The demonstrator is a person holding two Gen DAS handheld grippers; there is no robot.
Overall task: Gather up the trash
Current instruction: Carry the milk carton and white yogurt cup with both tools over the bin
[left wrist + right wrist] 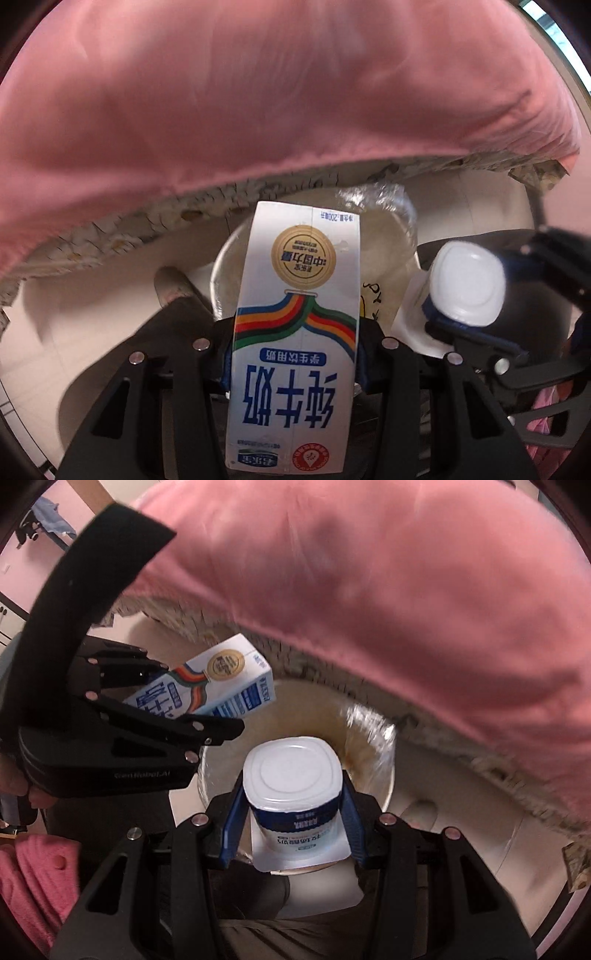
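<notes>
Both claws loaded above bin [384, 775]

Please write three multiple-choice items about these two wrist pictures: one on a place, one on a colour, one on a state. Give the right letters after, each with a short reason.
1. Where is the bin with the clear liner?
A. below both grippers
B. on the pink bedcover
C. behind the camera

2. What colour are the big characters on the milk carton?
A. red
B. blue
C. green

3. How is the yogurt cup held?
A. upright, lid on top
B. lying flat on the floor
C. upside down, base toward the camera

Answers:
1 A: the bin lies under the left gripper and right gripper.
2 B: the milk carton bears blue characters.
3 C: the yogurt cup shows its white base, label inverted.
</notes>
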